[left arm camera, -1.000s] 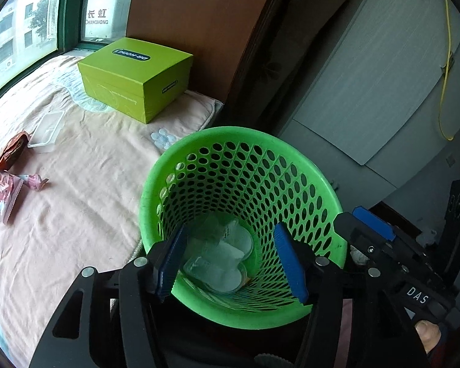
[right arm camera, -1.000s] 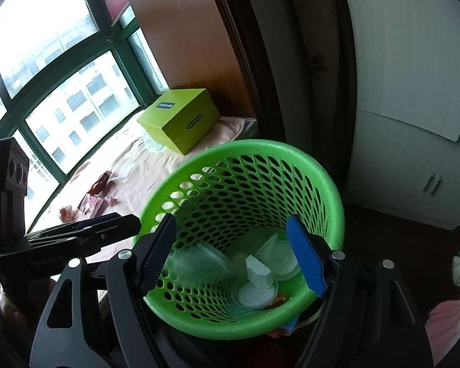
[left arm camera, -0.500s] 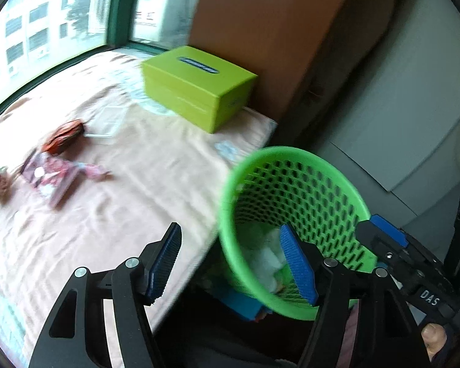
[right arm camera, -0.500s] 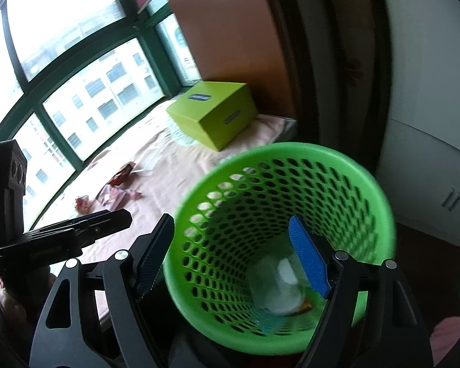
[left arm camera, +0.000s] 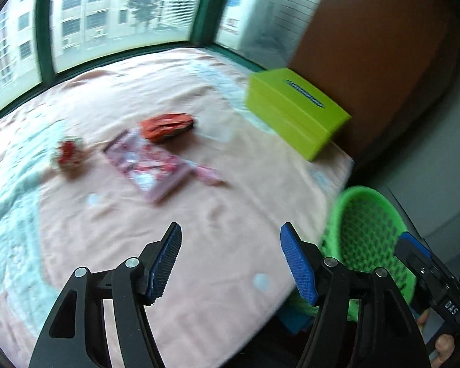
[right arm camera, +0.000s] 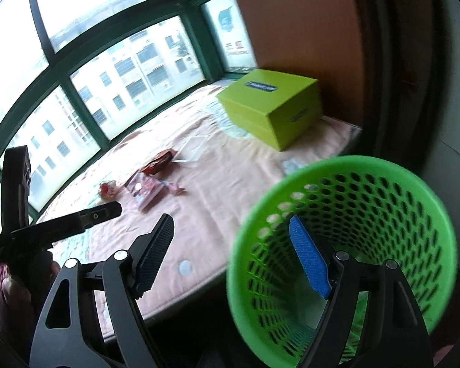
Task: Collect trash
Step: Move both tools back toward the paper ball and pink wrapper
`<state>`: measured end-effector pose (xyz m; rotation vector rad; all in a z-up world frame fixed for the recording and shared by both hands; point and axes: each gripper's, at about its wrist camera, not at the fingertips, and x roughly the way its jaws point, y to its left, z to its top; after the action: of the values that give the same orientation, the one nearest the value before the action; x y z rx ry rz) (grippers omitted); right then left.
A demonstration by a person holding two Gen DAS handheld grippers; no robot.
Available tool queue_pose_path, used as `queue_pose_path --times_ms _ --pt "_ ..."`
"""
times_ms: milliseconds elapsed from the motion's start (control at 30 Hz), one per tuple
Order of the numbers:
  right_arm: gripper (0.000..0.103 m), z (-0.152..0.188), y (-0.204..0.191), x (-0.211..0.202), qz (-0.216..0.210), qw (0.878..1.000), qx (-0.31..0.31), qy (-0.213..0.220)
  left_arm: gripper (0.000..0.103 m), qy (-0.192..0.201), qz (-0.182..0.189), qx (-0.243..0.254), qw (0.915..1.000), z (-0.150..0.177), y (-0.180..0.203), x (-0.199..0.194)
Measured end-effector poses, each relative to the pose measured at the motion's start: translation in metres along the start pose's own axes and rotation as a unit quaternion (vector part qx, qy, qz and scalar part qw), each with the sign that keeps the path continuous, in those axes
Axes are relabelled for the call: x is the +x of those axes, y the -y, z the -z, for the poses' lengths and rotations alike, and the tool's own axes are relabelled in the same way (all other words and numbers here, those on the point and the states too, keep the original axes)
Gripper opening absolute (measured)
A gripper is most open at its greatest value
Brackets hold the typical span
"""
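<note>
A green perforated basket (right arm camera: pixel 368 184) stands by the edge of the pink-covered ledge; it also shows at the right of the left wrist view (left arm camera: pixel 371 230). Trash lies on the cover: a red-orange packet (left arm camera: pixel 167 127), a pink wrapper (left arm camera: pixel 151 165), a small red crumpled piece (left arm camera: pixel 69 153) and a clear plastic tray (left arm camera: pixel 216 130). The same packet (right arm camera: pixel 158 162), wrapper (right arm camera: pixel 145 190) and crumpled piece (right arm camera: pixel 107 190) show in the right wrist view. My left gripper (left arm camera: pixel 230 260) is open and empty above the cover. My right gripper (right arm camera: pixel 230 254) is open and empty at the basket's left rim.
A lime green box (left arm camera: pixel 294 116) sits at the back right of the ledge by a brown wall panel; it also shows in the right wrist view (right arm camera: pixel 273 107). Windows with green frames (left arm camera: pixel 46 30) run along the far side. White cabinets stand to the right.
Both grippers have swung left, away from over the basket and toward the ledge. The trash on the cover has come into the middle of the left wrist view. Both stay open.
</note>
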<state>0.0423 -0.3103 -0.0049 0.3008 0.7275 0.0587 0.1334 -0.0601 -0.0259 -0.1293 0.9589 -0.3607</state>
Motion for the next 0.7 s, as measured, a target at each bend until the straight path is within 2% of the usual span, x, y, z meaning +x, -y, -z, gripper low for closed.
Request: queue_pose_path --times_ms 167,333,700 --pt "0.077 -0.009 -0.025 0.025 -0.024 1.0 -0.017 -0.012 0.069 0.012 -0.043 -0.037 0.9983 -0.01 -0.046 -0.004" --pt "0.077 -0.02 -0.052 0.056 -0.05 0.998 -0.032 -0.027 0.069 0.018 -0.08 -0.069 0.9943 -0.02 -0.092 -0.004" --pt "0.08 -0.033 -0.108 0.13 -0.09 0.99 -0.084 -0.071 0.069 0.012 -0.149 -0.104 0.9832 -0.046 -0.175 0.021"
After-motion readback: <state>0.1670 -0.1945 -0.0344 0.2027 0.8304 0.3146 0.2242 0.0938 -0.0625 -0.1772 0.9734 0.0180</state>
